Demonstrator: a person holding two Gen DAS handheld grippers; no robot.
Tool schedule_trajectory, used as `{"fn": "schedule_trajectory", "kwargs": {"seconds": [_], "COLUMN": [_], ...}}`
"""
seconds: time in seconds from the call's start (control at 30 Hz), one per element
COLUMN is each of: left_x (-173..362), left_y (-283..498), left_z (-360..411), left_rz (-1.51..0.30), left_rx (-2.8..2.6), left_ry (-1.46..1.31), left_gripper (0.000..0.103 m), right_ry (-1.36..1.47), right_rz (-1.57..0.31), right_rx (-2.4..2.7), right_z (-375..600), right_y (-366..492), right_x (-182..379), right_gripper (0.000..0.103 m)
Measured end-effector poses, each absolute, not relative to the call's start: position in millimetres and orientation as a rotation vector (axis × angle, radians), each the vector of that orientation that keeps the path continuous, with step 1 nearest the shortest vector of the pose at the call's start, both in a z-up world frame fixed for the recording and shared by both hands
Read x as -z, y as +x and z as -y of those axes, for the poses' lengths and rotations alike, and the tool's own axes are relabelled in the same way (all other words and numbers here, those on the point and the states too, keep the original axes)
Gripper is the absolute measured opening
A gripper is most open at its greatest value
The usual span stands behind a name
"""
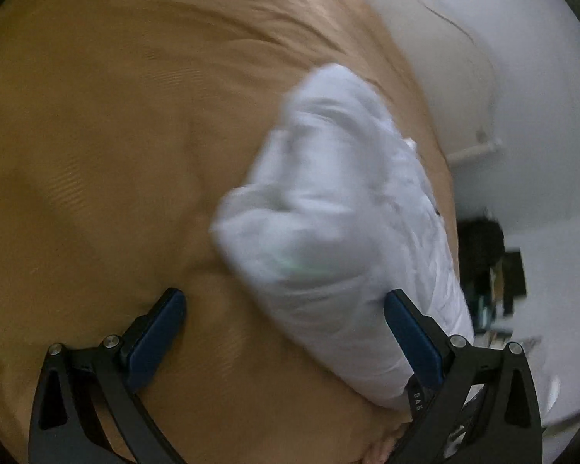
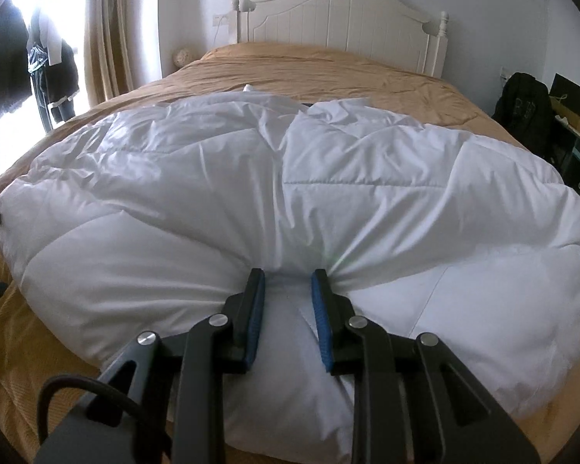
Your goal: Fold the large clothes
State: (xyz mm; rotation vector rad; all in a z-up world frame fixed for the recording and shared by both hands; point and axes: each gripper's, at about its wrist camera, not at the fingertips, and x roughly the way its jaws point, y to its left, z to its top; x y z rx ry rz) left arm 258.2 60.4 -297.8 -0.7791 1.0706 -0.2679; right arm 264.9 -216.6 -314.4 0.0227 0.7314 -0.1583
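A white quilted duvet [image 2: 290, 193] lies bunched across a bed with a tan sheet [image 2: 328, 65]. My right gripper [image 2: 288, 276] is shut on a pinched fold at the duvet's near edge; fabric gathers between its blue pads. In the blurred left wrist view the duvet [image 1: 340, 208] lies as a long white roll on the tan sheet [image 1: 96, 135]. My left gripper [image 1: 284, 297] is open and wide, its right finger [image 1: 410, 332] against the duvet's side, its left finger [image 1: 158, 332] over bare sheet.
A white headboard [image 2: 340, 15] stands at the far end. Tan curtains [image 2: 104, 31] and hanging dark clothes [image 2: 46, 62] are at the left. A black bag [image 2: 526, 104] and shelving stand at the right of the bed. White wall [image 1: 522, 77] lies beyond the bed edge.
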Motion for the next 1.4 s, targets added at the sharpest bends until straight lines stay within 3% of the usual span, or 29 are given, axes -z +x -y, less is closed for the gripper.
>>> {"fn": "schedule_trajectory", "kwargs": {"seconds": [0.23,0.3,0.37,0.47,0.5,0.57,0.6,0.73,0.83,0.97,1.13,1.2,1.27,1.33,1.4], "left_x": [314.3,316.7,311.3,300.9,302.3,306.2,307.2,307.9,309.7,313.2,315.2,313.8,306.0,291.6,276.1], "left_y": [311.7,318.2,317.9,319.6,320.8,324.4,324.7,325.3,322.0,318.3,316.4,314.7,310.7,302.3,284.2], "left_z": [1.5,8.3,10.2,11.4,11.3,7.6,2.1,3.1,-1.6,-10.3,-13.9,-16.1,-18.6,-25.2,-39.4], "left_rz": [-1.087,-1.052,-1.059,-1.060,-1.068,-1.086,-1.089,-1.086,-1.092,-1.093,-1.093,-1.085,-1.061,-1.039,-1.041], "left_rx": [0.331,0.315,0.322,0.342,0.352,0.361,0.366,0.372,0.372,0.371,0.379,0.375,0.379,0.385,0.397], "left_ry": [-0.711,-0.717,-0.759,-0.724,-0.726,-0.766,-0.779,-0.762,-0.771,-0.790,-0.793,-0.795,-0.795,-0.779,-0.791], "left_gripper": [0.103,0.091,0.064,0.058,0.058,0.058,0.058,0.061,0.063,0.065,0.066,0.060,0.048,0.040,0.039], "right_ry": [0.031,0.029,0.021,0.117,0.215,0.372,0.445,0.625,0.773,0.999,1.047,1.048,1.068,1.010,0.995], "right_rz": [-0.734,-0.737,-0.743,-0.794,-0.812,-0.825,-0.822,-0.777,-0.784,-0.814,-0.858,-0.822,-0.793,-0.760,-0.750], "right_rx": [0.153,0.157,0.168,0.154,0.124,0.108,0.130,0.243,0.286,0.127,0.048,0.088,0.041,0.020,-0.004], "right_z": [216.7,215.9,213.8,223.5,235.5,262.3,282.1,353.1,389.8,411.7,413.7,415.7,415.5,404.7,393.9], "right_y": [265.2,265.4,265.5,265.4,259.9,243.2,229.0,168.0,139.6,147.9,195.5,202.5,202.8,192.0,176.9], "right_x": [315.7,315.7,313.4,298.7,290.5,277.5,269.5,250.3,265.2,316.3,357.3,357.2,347.9,320.0,301.5], "right_gripper": [0.026,0.026,0.026,0.028,0.033,0.080,0.085,0.088,0.101,0.101,0.099,0.068,0.041,0.034,0.032]}}
